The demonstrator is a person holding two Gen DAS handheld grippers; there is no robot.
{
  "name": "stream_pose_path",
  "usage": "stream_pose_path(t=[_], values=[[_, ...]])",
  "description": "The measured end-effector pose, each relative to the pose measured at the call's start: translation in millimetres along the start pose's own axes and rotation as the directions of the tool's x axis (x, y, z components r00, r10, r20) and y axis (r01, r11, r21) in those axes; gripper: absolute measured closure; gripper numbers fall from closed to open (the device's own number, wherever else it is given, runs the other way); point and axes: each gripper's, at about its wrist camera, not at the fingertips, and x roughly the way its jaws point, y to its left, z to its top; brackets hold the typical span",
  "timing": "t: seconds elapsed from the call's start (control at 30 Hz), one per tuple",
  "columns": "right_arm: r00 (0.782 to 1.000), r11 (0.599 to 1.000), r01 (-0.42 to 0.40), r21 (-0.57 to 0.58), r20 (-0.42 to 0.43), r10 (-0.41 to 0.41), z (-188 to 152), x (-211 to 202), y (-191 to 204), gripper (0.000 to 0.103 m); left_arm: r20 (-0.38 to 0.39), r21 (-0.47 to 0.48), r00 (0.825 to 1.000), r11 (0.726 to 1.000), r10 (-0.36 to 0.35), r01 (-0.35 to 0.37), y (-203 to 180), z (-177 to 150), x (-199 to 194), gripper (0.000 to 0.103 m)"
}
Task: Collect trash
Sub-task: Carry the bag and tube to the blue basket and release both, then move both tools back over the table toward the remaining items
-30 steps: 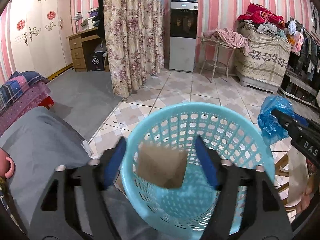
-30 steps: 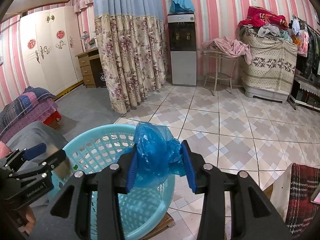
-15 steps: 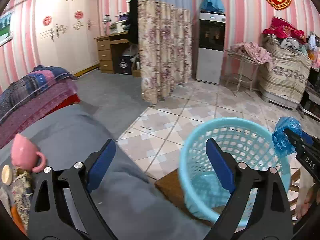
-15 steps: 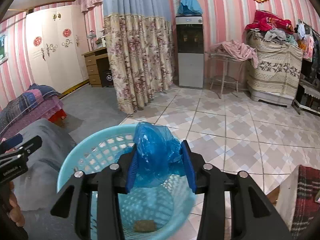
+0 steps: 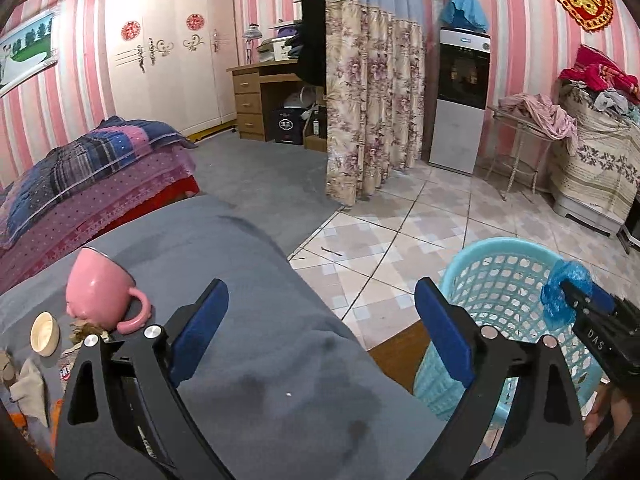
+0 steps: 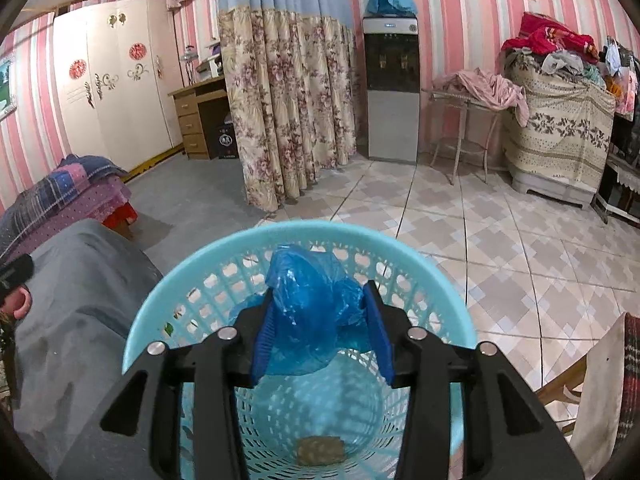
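A light blue plastic basket [image 6: 168,304] stands on a wooden stool beside the grey-covered table; it also shows in the left wrist view [image 5: 508,256]. My right gripper [image 6: 320,340] is shut on a crumpled blue plastic bag [image 6: 308,312] and holds it over the basket's opening. A brown paper scrap [image 6: 320,450] lies on the basket's bottom. My left gripper [image 5: 320,344] is open and empty above the grey table cover [image 5: 256,360], left of the basket. The right gripper with the bag [image 5: 564,296] shows at the right edge of the left wrist view.
A pink mug [image 5: 100,292] lies tipped on the table cover at the left, beside a small cream bowl [image 5: 45,334] and scraps of litter [image 5: 24,384]. A bed with quilts [image 5: 80,184] stands further left. Tiled floor [image 6: 500,240] lies beyond the basket.
My left gripper opened and dropped the brown paper into the basket, then swung left over the table. My right gripper moved the blue bag further over the basket.
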Motion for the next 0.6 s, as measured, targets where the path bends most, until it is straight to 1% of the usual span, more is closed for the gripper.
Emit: stream_pose_path(t=[0.03, 0.07, 0.1, 0.17, 0.23, 0.33, 0.47, 0.6], values=[[1.000, 1.000, -0.006, 0.004, 0.000, 0.006, -1, 1, 0, 0.036, -0.004, -0.010, 1.000, 1.000, 0.000, 0.000, 3, 0, 1, 0.011], [1.000, 1.000, 0.003, 0.001, 0.005, -0.003, -1, 1, 1, 0.032, -0.009, -0.017, 1.000, 1.000, -0.001, 0.001, 5, 2, 1, 0.011], [1.000, 1.000, 0.007, -0.001, 0.008, -0.007, -1, 1, 0, 0.031, -0.011, -0.022, 1.000, 1.000, 0.000, 0.000, 6, 3, 2, 0.011], [1.000, 1.000, -0.010, -0.006, 0.001, 0.010, 0, 1, 1, 0.030, -0.016, -0.027, 1.000, 1.000, 0.004, -0.004, 9, 3, 2, 0.011], [1.000, 1.000, -0.019, -0.010, 0.001, 0.019, 0, 0, 2, 0.018, -0.021, -0.030, 1.000, 1.000, 0.005, -0.005, 10, 3, 2, 0.011], [0.999, 0.999, -0.036, -0.014, 0.010, 0.036, 3, -6, 4, 0.010, -0.021, -0.025, 1.000, 1.000, 0.011, -0.012, 11, 4, -1, 0.011], [0.999, 0.999, -0.036, -0.020, 0.013, 0.036, 8, -13, 6, 0.005, -0.016, -0.027, 1.000, 1.000, 0.016, -0.016, 14, 6, -8, 0.011], [1.000, 1.000, -0.022, -0.006, 0.015, 0.022, 10, -19, 5, 0.005, -0.009, -0.033, 1.000, 0.999, 0.022, -0.022, 19, 7, -15, 0.009]])
